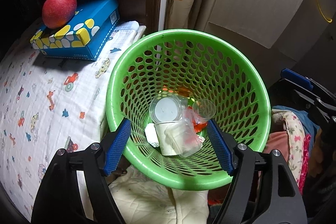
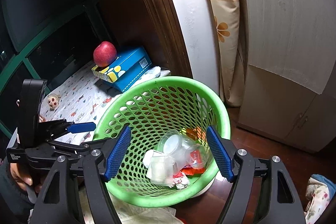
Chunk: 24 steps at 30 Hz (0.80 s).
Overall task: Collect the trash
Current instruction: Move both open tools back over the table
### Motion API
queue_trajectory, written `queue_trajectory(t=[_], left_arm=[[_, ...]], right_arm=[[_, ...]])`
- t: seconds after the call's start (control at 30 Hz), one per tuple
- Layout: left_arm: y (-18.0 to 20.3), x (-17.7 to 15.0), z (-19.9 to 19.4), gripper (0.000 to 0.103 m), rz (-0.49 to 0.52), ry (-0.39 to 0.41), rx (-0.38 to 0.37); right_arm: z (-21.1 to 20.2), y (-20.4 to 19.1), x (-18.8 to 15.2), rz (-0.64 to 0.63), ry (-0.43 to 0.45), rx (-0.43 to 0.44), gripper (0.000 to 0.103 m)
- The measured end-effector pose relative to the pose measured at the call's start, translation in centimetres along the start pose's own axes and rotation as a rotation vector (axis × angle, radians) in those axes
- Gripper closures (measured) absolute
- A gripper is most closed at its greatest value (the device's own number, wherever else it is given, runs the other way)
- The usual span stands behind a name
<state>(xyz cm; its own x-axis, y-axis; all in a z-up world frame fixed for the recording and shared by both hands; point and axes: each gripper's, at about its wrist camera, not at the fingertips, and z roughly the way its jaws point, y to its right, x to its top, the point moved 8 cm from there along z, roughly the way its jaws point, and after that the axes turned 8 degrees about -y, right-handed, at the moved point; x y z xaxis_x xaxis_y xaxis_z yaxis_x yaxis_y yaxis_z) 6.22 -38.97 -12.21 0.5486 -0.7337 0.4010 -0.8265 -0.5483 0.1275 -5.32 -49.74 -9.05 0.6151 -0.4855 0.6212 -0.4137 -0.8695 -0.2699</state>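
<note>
A green perforated waste basket stands beside a low bed; it also shows in the right wrist view. Inside lie clear plastic cups, a white paper cup, crumpled white paper and a red wrapper; the same heap shows in the right wrist view. My left gripper is open and empty above the basket's near rim. My right gripper is open and empty above the basket. The left gripper also shows in the right wrist view.
A red apple sits on a blue tissue box on the bed's patterned cloth. A small doll lies on the cloth. A wardrobe and curtain stand behind. Bedding lies below the basket.
</note>
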Motion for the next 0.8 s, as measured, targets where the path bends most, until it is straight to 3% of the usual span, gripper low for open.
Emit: queue_trajectory(t=[0.3, 0.37, 0.8], left_arm=[[-5.3, -1.6, -3.9, 0.028, -0.12, 0.087, 0.092], [-6.8, -2.3, -5.0, 0.02, -0.155, 0.108, 0.119], [-15.8, -7.4, -11.3, 0.014, -0.399, 0.225, 0.236]], right_arm=[[0.2, -3.4, -0.1, -0.039, -0.003, 0.048, 0.029], [0.4, -4.5, -0.1, -0.055, -0.006, 0.059, 0.029], [2.0, -12.7, -0.2, -0.16, -0.033, 0.156, 0.024]])
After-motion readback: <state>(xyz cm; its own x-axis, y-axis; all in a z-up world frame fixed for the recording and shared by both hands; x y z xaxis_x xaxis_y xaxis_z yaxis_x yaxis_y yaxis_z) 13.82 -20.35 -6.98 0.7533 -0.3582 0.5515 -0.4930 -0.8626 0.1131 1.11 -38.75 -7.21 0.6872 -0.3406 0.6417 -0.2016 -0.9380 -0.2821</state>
